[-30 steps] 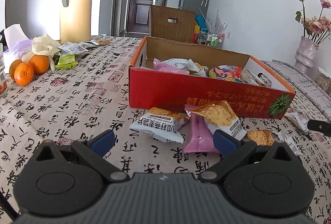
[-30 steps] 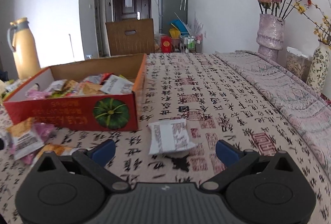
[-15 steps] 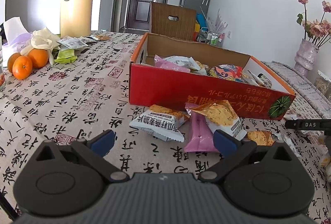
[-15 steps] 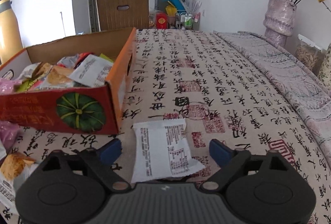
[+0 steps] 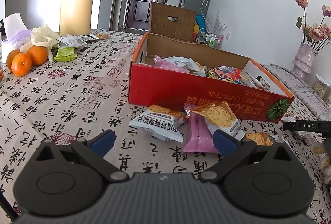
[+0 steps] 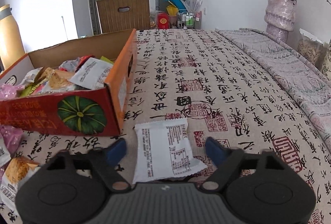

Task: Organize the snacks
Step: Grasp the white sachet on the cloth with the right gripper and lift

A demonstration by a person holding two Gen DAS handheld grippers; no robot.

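Right-wrist view: the right claw (image 6: 165, 148) has come down over a white snack packet (image 6: 166, 150) lying flat, printed back upward, on the worktop (image 6: 217, 79), just beside the near right corner of the red cardboard box (image 6: 62, 114). A second ago the packet lay ahead of wide-open jaws; now it sits between the blue pads (image 6: 116, 149), and the jaws are closing, narrower than before but with a gap visible on either side, so the packet is bracketed and not yet gripped. The reach appears complete and the grasp is under way; once the pads press on the packet, it can be lifted into the box, which already holds a heap of assorted snacks. The thin, flat wrapper may crumple or slip, so the pads probably need to catch its edges low. Left-wrist view: the left claw (image 5: 163, 140) has stayed where it was, jaws spread wide and holding nothing, above a loose cluster still to be sorted: a white oat-crisp packet (image 5: 159, 124), a pink packet (image 5: 198, 135) and an orange-topped packet (image 5: 219, 118), all lying against the front wall of the box. The right claw's dark finger enters at that view's right edge.
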